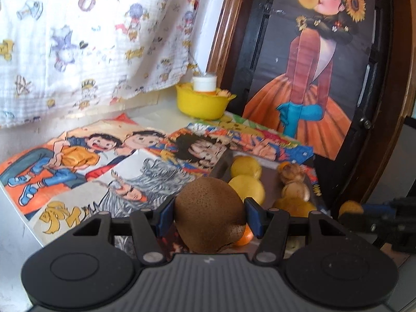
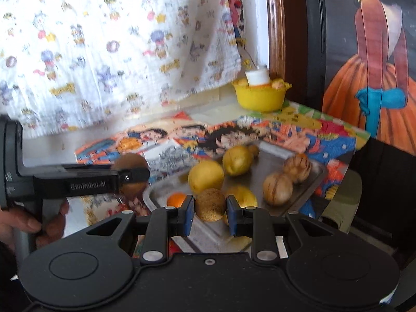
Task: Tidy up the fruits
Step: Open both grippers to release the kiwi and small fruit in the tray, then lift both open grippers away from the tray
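**Two brown fruits gripped above the metal tray**

Clamped between the blue pads of the left gripper [image 1: 209, 217] sits a large brown fruit [image 1: 209, 223], rough-skinned and speckled, filling the gap from pad to pad; the jaws stand partly apart, closed on its sides. In the right wrist view the right gripper [image 2: 210, 214] holds a smaller brown fruit [image 2: 210, 205], round and dotted, pressed between its pads with the jaws drawn close; the left gripper shows there at nine o'clock, a hand [image 2: 31, 223] wrapped round its handle.

Beyond the right gripper, at twelve to two o'clock, lies a metal tray [image 2: 316, 179] on a table spread with cartoon posters [image 1: 78, 156]; on the tray rest two yellow lemons [image 2: 206, 176], side by side and close to touching, two tan striped fruits [image 2: 277, 188] near the far right edge, and a small orange [image 2: 176, 199] at the near left corner; another yellow fruit lies just behind the right pad.

At one o'clock, well apart from the tray, a yellow bowl [image 2: 260, 97] stands at the back of the table; a white capped jar [image 2: 257, 76] rises from it. A printed cloth [image 1: 78, 39] hangs at ten o'clock; a painted picture of a figure in an orange skirt [image 1: 306, 78] leans at two o'clock.
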